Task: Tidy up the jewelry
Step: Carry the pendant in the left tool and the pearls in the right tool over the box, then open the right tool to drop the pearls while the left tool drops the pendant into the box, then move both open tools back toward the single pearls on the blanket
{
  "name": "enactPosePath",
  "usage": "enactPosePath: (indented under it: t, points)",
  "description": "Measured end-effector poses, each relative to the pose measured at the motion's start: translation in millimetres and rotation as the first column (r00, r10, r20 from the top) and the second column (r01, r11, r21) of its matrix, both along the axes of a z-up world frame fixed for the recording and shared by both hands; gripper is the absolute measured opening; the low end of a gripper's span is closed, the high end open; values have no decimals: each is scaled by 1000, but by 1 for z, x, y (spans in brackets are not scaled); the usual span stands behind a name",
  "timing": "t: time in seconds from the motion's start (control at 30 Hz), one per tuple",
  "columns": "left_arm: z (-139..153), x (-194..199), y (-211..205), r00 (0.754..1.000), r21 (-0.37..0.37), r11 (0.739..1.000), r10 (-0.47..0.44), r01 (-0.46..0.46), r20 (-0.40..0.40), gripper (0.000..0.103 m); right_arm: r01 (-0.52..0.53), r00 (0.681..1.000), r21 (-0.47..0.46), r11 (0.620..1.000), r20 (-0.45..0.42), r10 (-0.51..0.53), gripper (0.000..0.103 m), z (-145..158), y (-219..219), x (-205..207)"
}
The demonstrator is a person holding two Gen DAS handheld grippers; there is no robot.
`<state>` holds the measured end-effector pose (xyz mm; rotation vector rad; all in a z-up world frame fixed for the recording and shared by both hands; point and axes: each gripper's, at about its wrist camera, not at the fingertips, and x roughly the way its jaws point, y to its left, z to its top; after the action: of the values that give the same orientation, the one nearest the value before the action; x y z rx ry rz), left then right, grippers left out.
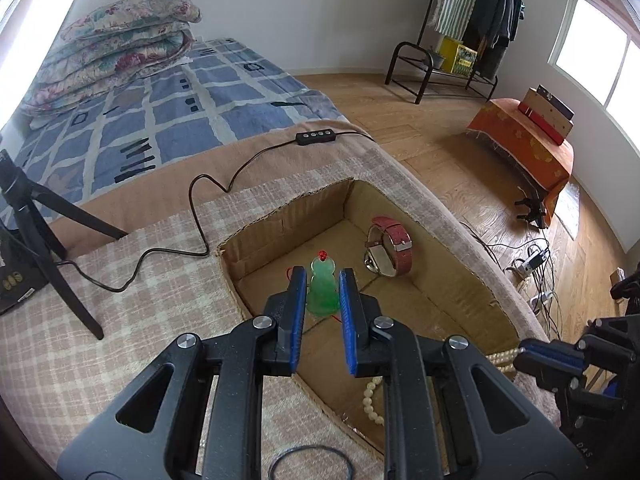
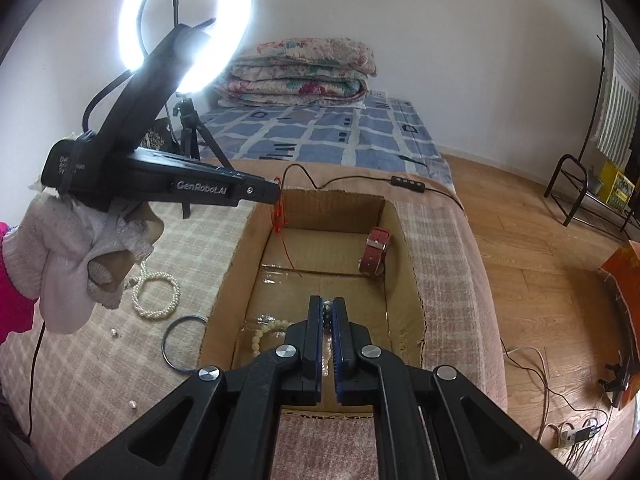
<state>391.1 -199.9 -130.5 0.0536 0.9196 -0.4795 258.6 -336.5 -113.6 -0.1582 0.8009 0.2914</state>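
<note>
My left gripper (image 1: 323, 288) clamps a green jade pendant (image 1: 322, 292) over the cardboard box (image 2: 404, 240), while my right gripper (image 2: 327, 312) pinches a pearl strand (image 2: 264, 334).

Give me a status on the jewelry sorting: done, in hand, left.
Done: the red-strap watch lies in the cardboard box.
In hand: the left tongs hold a green pendant with a red cord over the box; the right tongs are shut on a bead necklace, low inside it.
Left: a pearl strand, a dark ring and loose beads on the checked cloth.
</note>
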Motion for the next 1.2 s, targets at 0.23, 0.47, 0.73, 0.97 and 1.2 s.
enactPosePath:
  t: [0.23, 0.47, 0.73, 0.97, 1.2]
  points:
    - [-3, 6, -11, 1000, 1, 1000, -11, 11, 1, 15, -2, 1000, 23, 1000, -31, 3, 4, -12, -4, 6]
    - [5, 3, -7, 999, -6, 1000, 9, -9, 31, 69, -9, 1000, 21, 1000, 10, 9, 67, -7, 1, 1]
    - [16, -3, 3, 999, 7, 1000, 21, -22, 42, 69, 18, 997, -11, 1000, 69, -17, 103, 5, 9, -9]
    - [36, -18, 12, 997, 21, 1000, 17, -19, 76, 69, 23, 998, -32, 999, 67, -21, 103, 9, 17, -15]
    - [64, -41, 39, 993, 12, 999, 35, -36, 110, 69, 23, 996, -26, 999, 84, -21, 103, 27, 26, -31]
